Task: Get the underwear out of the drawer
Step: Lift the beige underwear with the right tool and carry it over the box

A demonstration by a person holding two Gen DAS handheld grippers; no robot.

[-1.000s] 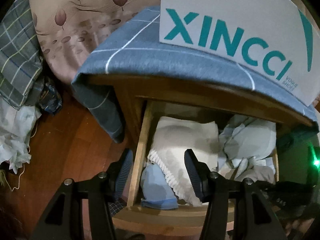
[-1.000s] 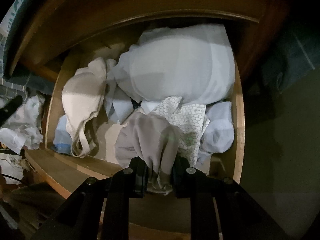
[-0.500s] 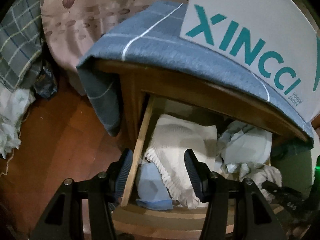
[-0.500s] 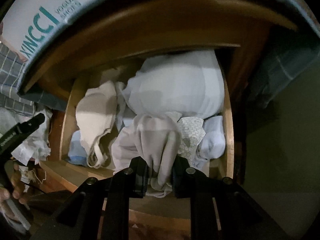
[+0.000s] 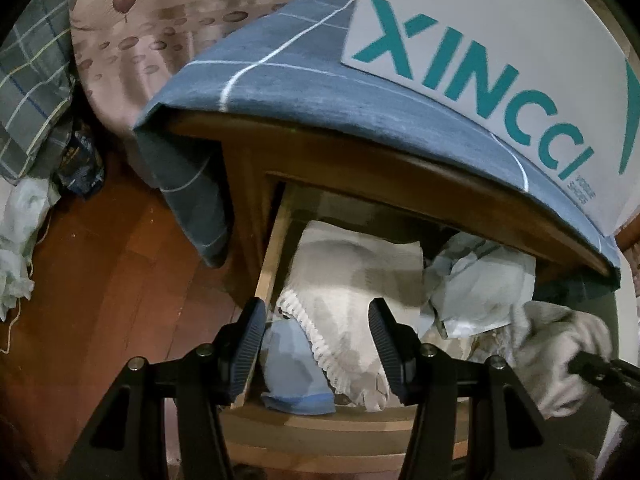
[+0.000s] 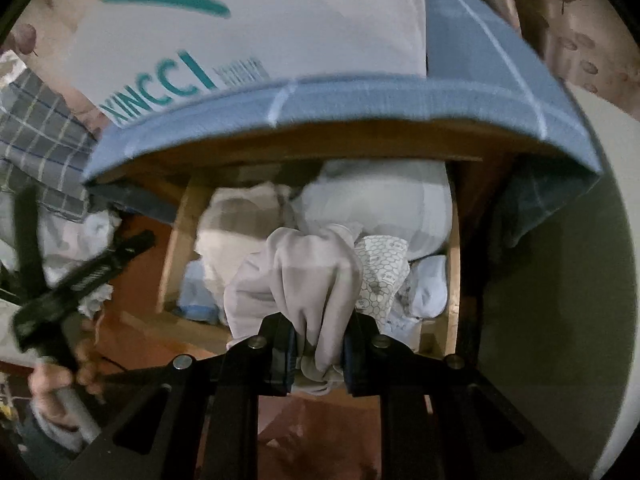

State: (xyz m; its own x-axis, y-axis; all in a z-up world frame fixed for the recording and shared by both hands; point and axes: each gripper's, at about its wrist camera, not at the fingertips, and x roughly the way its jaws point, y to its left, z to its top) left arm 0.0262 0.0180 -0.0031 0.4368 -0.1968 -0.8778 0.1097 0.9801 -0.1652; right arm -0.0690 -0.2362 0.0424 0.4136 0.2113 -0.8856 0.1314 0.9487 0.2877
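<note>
The open wooden drawer point(image 5: 266, 276) point(image 6: 454, 280) is full of folded underwear. My right gripper point(image 6: 319, 354) is shut on a beige-grey piece of underwear point(image 6: 308, 276) and holds it lifted above the drawer's front part; the same piece shows at the right of the left wrist view point(image 5: 560, 344). My left gripper point(image 5: 316, 344) is open and empty, above the drawer's front left corner, over a cream lace-edged piece point(image 5: 344, 320) and a light blue piece point(image 5: 288, 368).
A blue checked cloth point(image 5: 288, 64) covers the nightstand top, with a white XINCCI box point(image 5: 500, 40) on it. The wooden floor point(image 5: 100, 288) lies to the left, with bedding and clothes at its edge. A white patterned piece point(image 6: 382, 272) and white bundles remain in the drawer.
My right gripper has pulled back and up with the beige-grey underwear, so the nightstand top and box now show. My left gripper has drawn back slightly and stays open.
</note>
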